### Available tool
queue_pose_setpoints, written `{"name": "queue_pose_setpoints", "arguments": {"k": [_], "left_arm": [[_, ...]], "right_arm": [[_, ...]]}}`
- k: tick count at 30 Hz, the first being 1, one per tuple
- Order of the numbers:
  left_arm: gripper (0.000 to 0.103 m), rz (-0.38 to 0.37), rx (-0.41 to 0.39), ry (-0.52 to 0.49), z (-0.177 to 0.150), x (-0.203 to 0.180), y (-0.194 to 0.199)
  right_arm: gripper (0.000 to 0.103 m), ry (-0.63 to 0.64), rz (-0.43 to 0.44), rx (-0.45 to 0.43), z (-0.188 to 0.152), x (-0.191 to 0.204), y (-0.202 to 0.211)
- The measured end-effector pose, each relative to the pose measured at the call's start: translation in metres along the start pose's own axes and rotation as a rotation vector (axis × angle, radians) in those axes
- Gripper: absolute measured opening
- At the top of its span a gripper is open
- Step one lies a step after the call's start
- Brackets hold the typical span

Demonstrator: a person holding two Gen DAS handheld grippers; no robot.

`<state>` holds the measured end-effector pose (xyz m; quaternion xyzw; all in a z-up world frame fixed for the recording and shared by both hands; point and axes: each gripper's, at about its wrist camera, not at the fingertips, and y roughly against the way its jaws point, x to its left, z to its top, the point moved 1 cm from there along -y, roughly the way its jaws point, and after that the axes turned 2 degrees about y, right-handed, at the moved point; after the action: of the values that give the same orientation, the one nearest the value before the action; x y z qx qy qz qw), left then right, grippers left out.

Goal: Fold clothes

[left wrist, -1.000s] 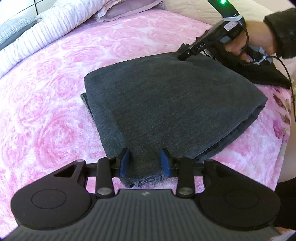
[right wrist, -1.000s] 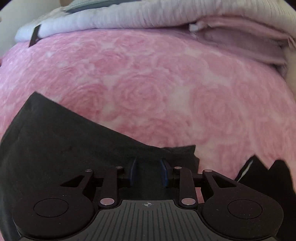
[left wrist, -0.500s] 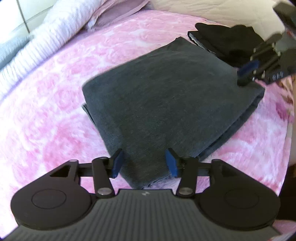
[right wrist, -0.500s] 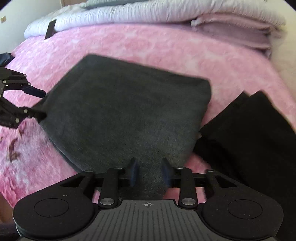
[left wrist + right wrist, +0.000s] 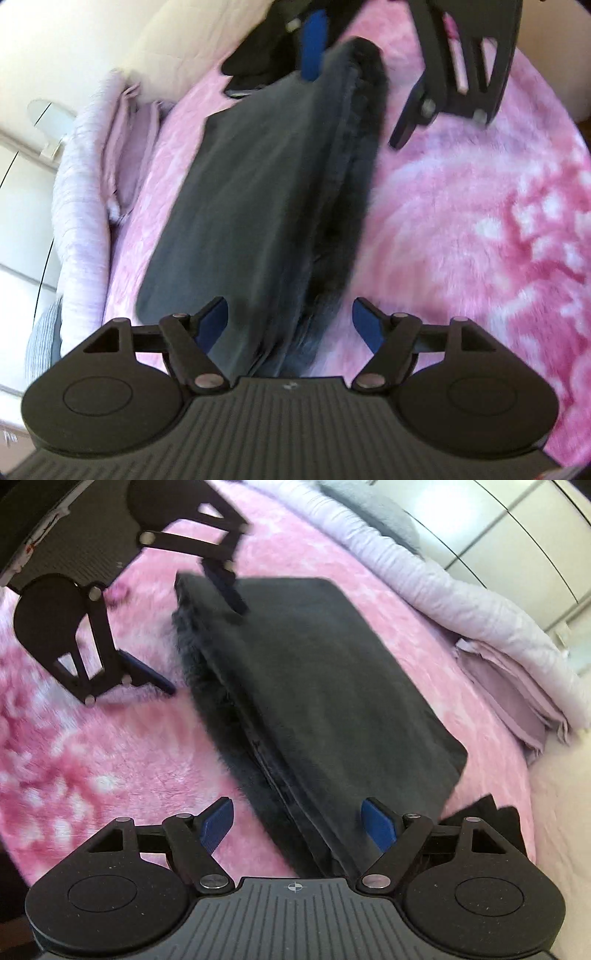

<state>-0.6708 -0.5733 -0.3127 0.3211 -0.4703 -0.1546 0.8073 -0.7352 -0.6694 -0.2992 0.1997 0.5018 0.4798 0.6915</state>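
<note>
Holding: nothing in either claw; I have just been opening both, and the cloth edge runs between each pair of pads without being pressed.
Left claw (image 5: 290, 325): pads spread wide, straddling one end of the stacked open edge.
Right claw (image 5: 297, 823): pads equally wide, straddling the opposite end of that same edge.
Garment: my folded dark grey garment (image 5: 332, 686) lies flat on the pink rose-patterned bedspread (image 5: 92, 746), a neat rectangle, several layers thick.
Surface: smooth woven top face; fuzzy darker lining shows along the layered side.
Edges: the layered side faces the open pink area; the far corners look square, though motion blur softens them.
Neighbours: a black folded pile (image 5: 495, 816) sits just beside the corner near my right claw; rolled pale lilac bedding (image 5: 461, 602) lines the far side of the bed.
Open room: bare bedspread stretches wide beside the layered edge.
</note>
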Motion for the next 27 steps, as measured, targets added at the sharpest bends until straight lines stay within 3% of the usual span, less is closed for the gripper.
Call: {"name": "queue_pose_setpoints", "arguments": {"k": [3, 6, 9, 15, 17, 18, 19, 20, 21, 22, 27], "left_arm": [[0.087, 0.053, -0.022, -0.084, 0.002, -0.006, -0.010], [0.090, 0.087, -0.008, -0.110, -0.008, 0.003, -0.016], [0.090, 0.103, 0.026, -0.093, -0.027, 0.017, -0.018], [0.083, 0.113, 0.023, -0.126, -0.025, 0.011, -0.021], [0.079, 0.080, 0.044, -0.088, -0.023, 0.016, -0.023], [0.071, 0.059, 0.051, -0.076, -0.023, 0.018, -0.022], [0.063, 0.038, 0.054, -0.070, -0.023, 0.020, -0.020], [0.061, 0.017, 0.055, -0.066, -0.024, 0.022, -0.017], [0.057, 0.003, 0.052, -0.064, -0.026, 0.024, -0.012], [0.054, -0.005, 0.050, -0.063, -0.025, 0.027, -0.008], [0.052, 0.010, 0.054, -0.044, -0.016, 0.055, 0.003]], "right_arm": [[0.080, 0.076, -0.019, -0.014, 0.002, 0.008, -0.011], [0.085, 0.137, -0.051, -0.031, -0.003, 0.006, -0.015], [0.085, 0.190, -0.139, 0.004, -0.020, -0.001, -0.017], [0.085, 0.283, -0.243, -0.009, -0.031, 0.005, -0.032], [0.085, 0.316, -0.254, -0.019, -0.028, 0.006, -0.039], [0.085, 0.319, -0.238, -0.021, -0.027, 0.002, -0.041], [0.080, 0.314, -0.207, -0.020, -0.025, -0.003, -0.041], [0.068, 0.308, -0.173, -0.018, -0.024, -0.009, -0.040], [0.043, 0.304, -0.115, -0.017, -0.023, -0.015, -0.036], [0.038, 0.312, -0.101, -0.026, -0.021, -0.019, -0.029], [0.031, 0.263, -0.092, -0.058, 0.002, -0.048, 0.000]]}}
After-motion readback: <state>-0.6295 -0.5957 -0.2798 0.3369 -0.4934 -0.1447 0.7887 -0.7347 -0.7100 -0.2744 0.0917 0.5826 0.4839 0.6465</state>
